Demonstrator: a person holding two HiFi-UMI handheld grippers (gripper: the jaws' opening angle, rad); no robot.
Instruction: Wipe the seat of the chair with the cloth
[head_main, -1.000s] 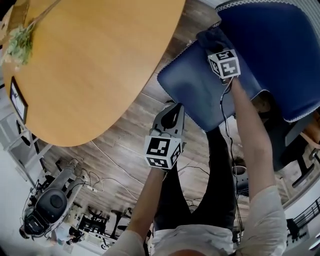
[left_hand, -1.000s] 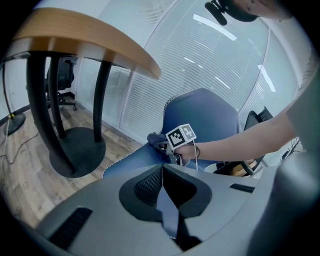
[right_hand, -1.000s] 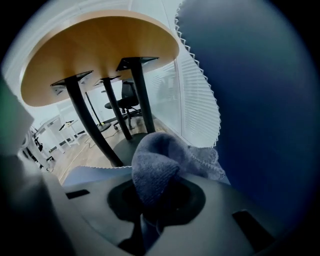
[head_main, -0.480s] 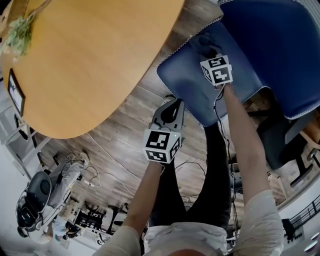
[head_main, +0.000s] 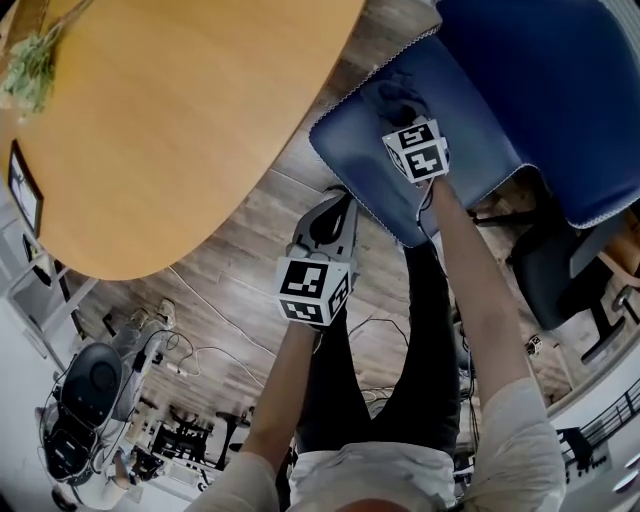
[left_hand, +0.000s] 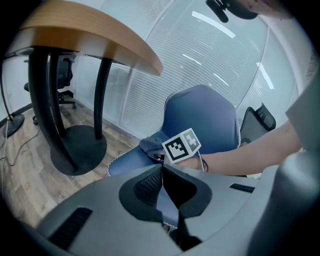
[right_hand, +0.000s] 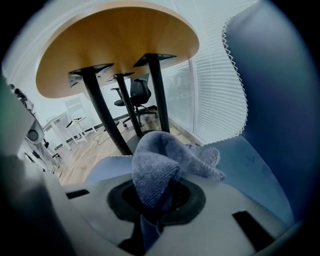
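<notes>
The blue chair's seat (head_main: 365, 160) lies right of centre in the head view, its backrest (head_main: 550, 90) at the top right. A grey-blue cloth (head_main: 400, 97) rests bunched on the seat. My right gripper (head_main: 402, 115) is shut on the cloth (right_hand: 160, 165), which drapes over its jaws and onto the seat (right_hand: 245, 160). My left gripper (head_main: 335, 208) hangs over the floor just off the seat's front edge, shut and empty. From the left gripper (left_hand: 162, 172), the cloth (left_hand: 149, 145) and the right gripper's marker cube (left_hand: 182, 146) are straight ahead.
A round wooden table (head_main: 180, 120) fills the upper left, and its black legs and base (left_hand: 75, 150) stand beside the chair. Cables run over the wood floor (head_main: 230, 300). A black office chair (head_main: 560, 280) stands at the right, equipment at the lower left.
My right gripper has drawn the cloth across the seat, down and left toward the front edge. The left gripper has held its place near the seat's front.
</notes>
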